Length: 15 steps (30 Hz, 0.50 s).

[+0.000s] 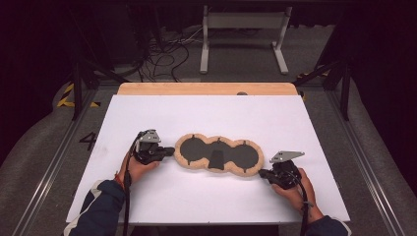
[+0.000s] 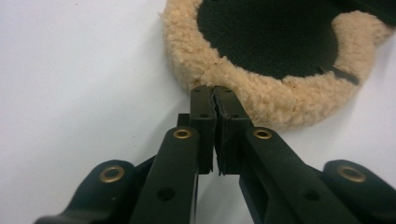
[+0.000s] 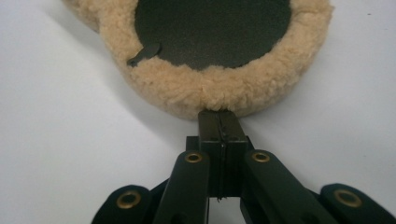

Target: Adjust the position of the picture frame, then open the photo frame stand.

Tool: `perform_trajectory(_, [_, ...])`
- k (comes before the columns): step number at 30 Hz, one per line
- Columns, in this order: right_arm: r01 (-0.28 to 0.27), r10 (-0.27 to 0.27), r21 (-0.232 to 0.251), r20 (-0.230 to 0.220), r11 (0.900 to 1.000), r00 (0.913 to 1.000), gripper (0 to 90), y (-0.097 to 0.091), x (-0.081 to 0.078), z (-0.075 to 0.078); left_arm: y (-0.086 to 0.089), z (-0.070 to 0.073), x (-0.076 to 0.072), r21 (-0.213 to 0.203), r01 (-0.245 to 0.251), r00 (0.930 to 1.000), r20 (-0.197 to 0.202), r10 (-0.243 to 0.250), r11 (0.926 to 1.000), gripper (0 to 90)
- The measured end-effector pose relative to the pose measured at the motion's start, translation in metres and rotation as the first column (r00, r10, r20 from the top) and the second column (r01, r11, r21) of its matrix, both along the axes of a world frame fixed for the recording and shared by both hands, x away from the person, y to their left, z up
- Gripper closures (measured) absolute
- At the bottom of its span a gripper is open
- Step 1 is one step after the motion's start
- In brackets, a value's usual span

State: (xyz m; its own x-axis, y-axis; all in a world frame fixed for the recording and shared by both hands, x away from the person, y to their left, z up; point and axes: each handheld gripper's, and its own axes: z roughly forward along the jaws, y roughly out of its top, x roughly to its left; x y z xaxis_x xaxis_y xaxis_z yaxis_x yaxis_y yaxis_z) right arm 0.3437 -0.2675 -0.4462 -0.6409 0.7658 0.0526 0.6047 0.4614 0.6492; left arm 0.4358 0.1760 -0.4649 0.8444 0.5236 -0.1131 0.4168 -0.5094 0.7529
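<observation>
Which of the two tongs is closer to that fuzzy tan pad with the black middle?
Neither clearly: both reach it. The left tongs are shut at the fuzzy tan pad on its left end, and the right tongs are shut at its right end, each apparently pinching the fleece rim.

The black two-jaw left gripper and right gripper have brass rivets, grey triangular plates and black cables; sleeves are dark blue.

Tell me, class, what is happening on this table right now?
A person holds a tool in each hand at the two ends of a tan fleecy pad with dark round panels lying flat on the white table. The left tool and the right tool each pinch its woolly rim, jaws closed.
</observation>
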Motion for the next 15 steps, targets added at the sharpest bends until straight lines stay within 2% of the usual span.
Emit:
perform_trajectory(3, [0.061, -0.061, 0.012, 0.012, 0.9981, 0.9981, 90.0, -0.001, 0.004, -0.001, -0.001, 0.0, -0.001, 0.005, 0.017, 0.9999, 0.0, -0.017, 0.9998, 89.2])
perform_trajectory(6, [0.064, -0.065, 0.019, 0.017, 0.9978, 0.9978, 90.0, -0.003, 0.007, -0.002, -0.002, 0.002, -0.002, 0.011, 0.015, 0.9999, 0.003, -0.015, 0.9998, 86.5])
perform_trajectory(7, [0.061, -0.062, 0.01, 0.027, 0.9981, 0.9977, 90.0, -0.003, 0.006, -0.001, -0.001, 0.003, -0.003, -0.001, 0.017, 0.9998, 0.008, -0.017, 0.9999, 86.5])
perform_trajectory(9, [0.064, -0.065, 0.014, 0.026, 0.9978, 0.9976, 90.0, -0.004, 0.006, -0.001, -0.001, 0.006, -0.006, 0.021, 0.018, 0.9995, 0.026, -0.018, 0.9996, 84.4])
perform_trajectory(10, [0.06, -0.061, 0.014, 0.034, 0.9981, 0.9976, 90.0, -0.005, 0.006, 0.0, 0.0, 0.007, -0.006, 0.005, 0.018, 0.9994, 0.029, -0.018, 0.9998, 84.4])
perform_trajectory(13, [0.076, -0.077, 0.016, 0.055, 0.997, 0.9955, 90.0, -0.009, 0.004, 0.006, 0.005, 0.01, -0.009, 0.003, 0.013, 0.9991, 0.041, -0.013, 0.9999, 86.0])
perform_trajectory(15, [0.089, -0.092, 0.046, 0.069, 0.995, 0.9934, 90.0, -0.015, 0.002, 0.011, 0.012, 0.013, -0.012, -0.01, 0.015, 0.9984, 0.054, -0.014, 0.9998, 87.3])
